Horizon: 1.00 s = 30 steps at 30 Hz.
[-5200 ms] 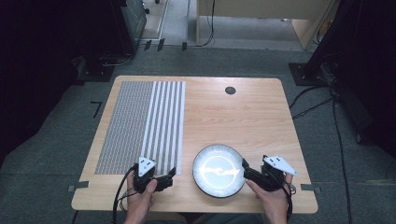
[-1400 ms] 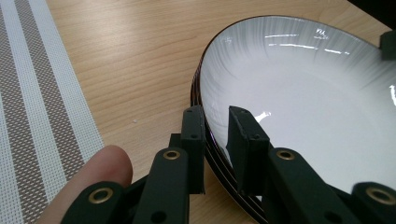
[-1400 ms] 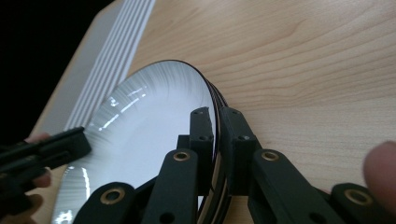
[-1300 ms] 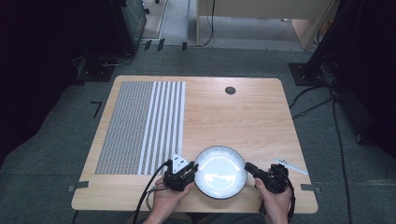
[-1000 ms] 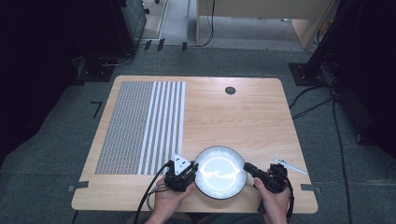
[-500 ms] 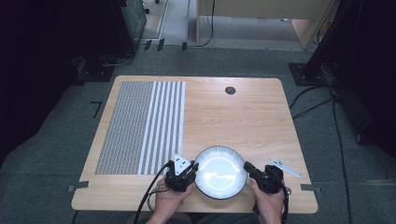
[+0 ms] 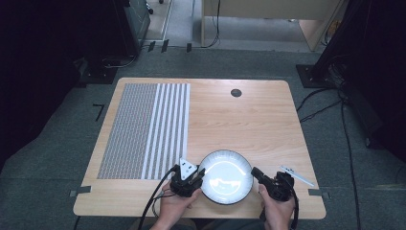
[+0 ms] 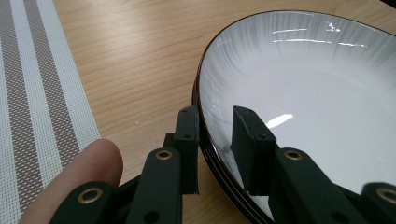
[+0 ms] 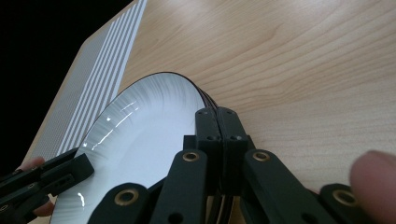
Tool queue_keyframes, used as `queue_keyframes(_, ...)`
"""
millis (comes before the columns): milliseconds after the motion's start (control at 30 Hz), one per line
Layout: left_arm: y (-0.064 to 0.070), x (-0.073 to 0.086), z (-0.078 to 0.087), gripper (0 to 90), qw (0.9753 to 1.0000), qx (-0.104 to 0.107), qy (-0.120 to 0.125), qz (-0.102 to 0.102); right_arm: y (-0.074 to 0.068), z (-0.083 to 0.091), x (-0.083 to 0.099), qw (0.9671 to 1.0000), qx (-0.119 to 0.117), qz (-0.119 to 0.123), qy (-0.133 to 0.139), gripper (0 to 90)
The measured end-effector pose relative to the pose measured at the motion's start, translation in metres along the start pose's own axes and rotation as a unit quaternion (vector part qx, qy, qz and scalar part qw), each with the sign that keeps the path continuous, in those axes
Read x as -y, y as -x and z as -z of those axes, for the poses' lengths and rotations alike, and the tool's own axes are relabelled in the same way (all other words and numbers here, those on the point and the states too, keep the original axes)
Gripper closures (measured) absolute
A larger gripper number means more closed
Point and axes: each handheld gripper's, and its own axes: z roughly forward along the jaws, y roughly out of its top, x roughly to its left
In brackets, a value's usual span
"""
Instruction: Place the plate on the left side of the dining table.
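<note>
The plate [image 7: 226,176] sat low in the high view, a little right of centre, on the bare wood near the table's [image 7: 249,120] near edge, white inside with a dark rim. In the left gripper view the left gripper [image 8: 215,133] had its jaws straddling that rim, one outside and one over the white inner face, with a gap between them, so it was parted around the edge and not pinched on it. In the right gripper view the right gripper [image 9: 217,122] stood at the opposite rim with its jaws pressed flat together, clenched; whether the plate's edge was caught between them I cannot tell. Against the frame from five seconds back, the left gripper had come in from the placemat's [image 7: 143,129] lower corner to the plate's left rim, and the right one had closed up to the right rim. The plate itself had barely shifted.
</note>
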Motion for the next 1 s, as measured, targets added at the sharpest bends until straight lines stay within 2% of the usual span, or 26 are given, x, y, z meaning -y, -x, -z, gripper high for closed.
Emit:
queue_keyframes(233, -0.001, -0.003, -0.002, 71.0, 0.9999, 0.005, -0.007, -0.007, -0.001, 0.006, 0.004, 0.9999, 0.002, -0.008, 0.008, 89.6)
queue_keyframes(267, -0.002, -0.004, -0.003, 71.3, 0.9999, 0.006, -0.006, -0.009, -0.001, 0.007, 0.006, 0.9997, 0.001, -0.021, 0.009, 89.6)
queue_keyframes(300, -0.002, -0.004, -0.003, 72.0, 0.9999, 0.006, -0.006, -0.009, -0.001, 0.007, 0.006, 0.9997, 0.001, -0.021, 0.009, 89.6)
queue_keyframes(400, -0.001, -0.006, -0.004, 76.1, 0.9998, -0.009, 0.004, -0.018, -0.001, 0.011, 0.012, 0.9996, 0.004, -0.027, 0.011, 89.5)
queue_keyframes(467, 0.0, -0.006, -0.004, 77.4, 0.9998, -0.011, 0.007, -0.017, -0.001, 0.012, 0.013, 0.9996, 0.004, -0.026, 0.011, 89.5)
queue_keyframes(667, 0.0, -0.007, -0.006, 80.1, 0.9997, -0.009, 0.014, -0.017, -0.004, 0.021, 0.019, 0.9994, 0.008, -0.024, 0.021, 89.4)
queue_keyframes(733, 0.001, -0.007, -0.007, 80.5, 0.9996, -0.009, 0.017, -0.021, -0.005, 0.024, 0.023, 0.9992, 0.012, -0.031, 0.023, 89.4)
queue_keyframes(800, 0.001, -0.007, -0.007, 80.6, 0.9996, -0.008, 0.018, -0.021, -0.005, 0.024, 0.024, 0.9991, 0.014, -0.031, 0.024, 89.4)
queue_keyframes(867, 0.001, -0.007, -0.007, 80.7, 0.9995, -0.008, 0.019, -0.022, -0.006, 0.026, 0.026, 0.9986, 0.016, -0.043, 0.025, 89.4)
queue_keyframes(1000, 0.0, -0.007, -0.007, 81.1, 0.9995, -0.005, 0.021, -0.022, -0.005, 0.024, 0.026, 0.9988, 0.017, -0.04, 0.022, 89.2)
